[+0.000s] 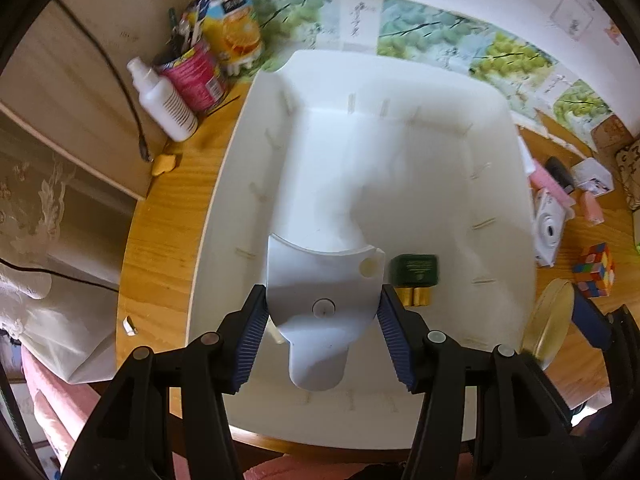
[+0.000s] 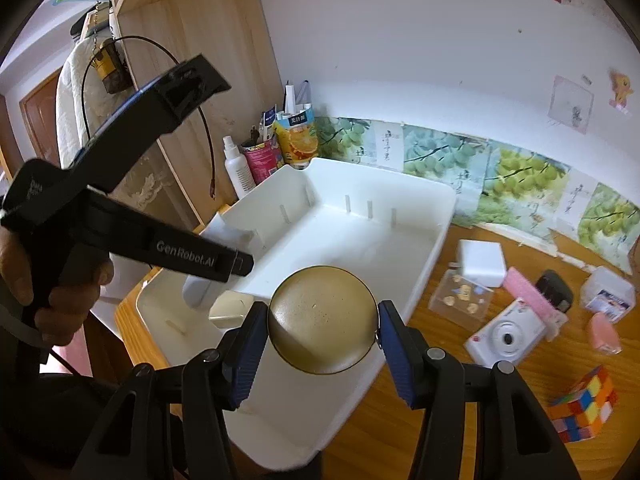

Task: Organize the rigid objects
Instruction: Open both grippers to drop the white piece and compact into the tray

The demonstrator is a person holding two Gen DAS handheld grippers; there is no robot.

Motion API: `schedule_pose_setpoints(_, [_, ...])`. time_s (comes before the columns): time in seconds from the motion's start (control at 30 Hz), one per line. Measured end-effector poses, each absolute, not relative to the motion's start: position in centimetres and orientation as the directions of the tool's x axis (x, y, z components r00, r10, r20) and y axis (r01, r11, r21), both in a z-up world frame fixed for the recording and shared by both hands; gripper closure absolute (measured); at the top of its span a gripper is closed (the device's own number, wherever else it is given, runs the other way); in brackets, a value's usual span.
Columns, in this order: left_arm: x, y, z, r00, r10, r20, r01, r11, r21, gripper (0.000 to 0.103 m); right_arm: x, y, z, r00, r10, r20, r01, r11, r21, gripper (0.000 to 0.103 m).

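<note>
A large white bin (image 1: pixel 224 208) (image 2: pixel 436 236) sits on the wooden table. My left gripper (image 1: pixel 322 320) is shut on a white curved plastic piece (image 1: pixel 320 280) and holds it over the bin's near end. A dark green box (image 1: pixel 414 270) and a small gold object (image 1: pixel 416 296) lie on the bin floor just right of it. My right gripper (image 2: pixel 322 332) is shut on a round gold tin (image 2: pixel 322 320) (image 1: pixel 548 320) held over the bin's near right rim. The left gripper's body (image 2: pixel 120 208) shows at left in the right wrist view, with a cream case (image 2: pixel 230 308) below it in the bin.
Right of the bin lie a Rubik's cube (image 2: pixel 584 404) (image 1: pixel 594 270), a white instant camera (image 2: pixel 508 336), a pink box (image 2: pixel 528 292), a clear box (image 2: pixel 460 300) and a white block (image 2: pixel 480 262). A spray bottle (image 1: pixel 164 100), a pink can (image 1: pixel 194 76) and a juice carton (image 1: pixel 236 28) stand at the back left.
</note>
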State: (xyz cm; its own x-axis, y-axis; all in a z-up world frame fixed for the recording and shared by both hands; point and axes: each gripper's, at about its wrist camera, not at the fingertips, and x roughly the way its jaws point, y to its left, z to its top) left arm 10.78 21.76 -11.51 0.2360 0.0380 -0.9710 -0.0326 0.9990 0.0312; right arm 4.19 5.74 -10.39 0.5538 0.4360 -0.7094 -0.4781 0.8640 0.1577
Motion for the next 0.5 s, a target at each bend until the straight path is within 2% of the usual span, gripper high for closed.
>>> schedule_pose_setpoints(0.23, [11.0,23.0,-12.2,0.218,0.025,-0.976,-0.054,0.998,0.014,0.043,4.7,6.6,-11.1,0.544,0.444,-0.712,-0.473,0.863,0.177,0.047])
schedule_pose_setpoints(0.27, [11.0,23.1,-12.2,0.22,0.017,-0.975,-0.055,0.998,0.005,0.043,4.7,6.6,-11.1,0.543,0.443,-0.713,-0.473,0.863,0.176,0.044])
schedule_pose_setpoints(0.33, [11.0,23.0,-12.0,0.24,0.012,-0.971,-0.047,0.999,0.001,0.028,4.6,6.7,-11.0,0.552,0.439,-0.709,-0.473,0.865,0.168,0.033])
schedule_pose_setpoints(0.37, [10.9,22.8,-11.6,0.264,0.01,-0.964,-0.042,0.999,-0.001,0.025,4.5,6.7,-10.9,0.554,0.441,-0.706,-0.474,0.864,0.168,0.027])
schedule_pose_setpoints(0.5, [10.6,22.2,-10.6,0.323,-0.016,-0.946,-0.032,0.999,-0.027,0.024,4.4,6.4,-10.7,0.559,0.441,-0.702,-0.475,0.864,0.165,0.026])
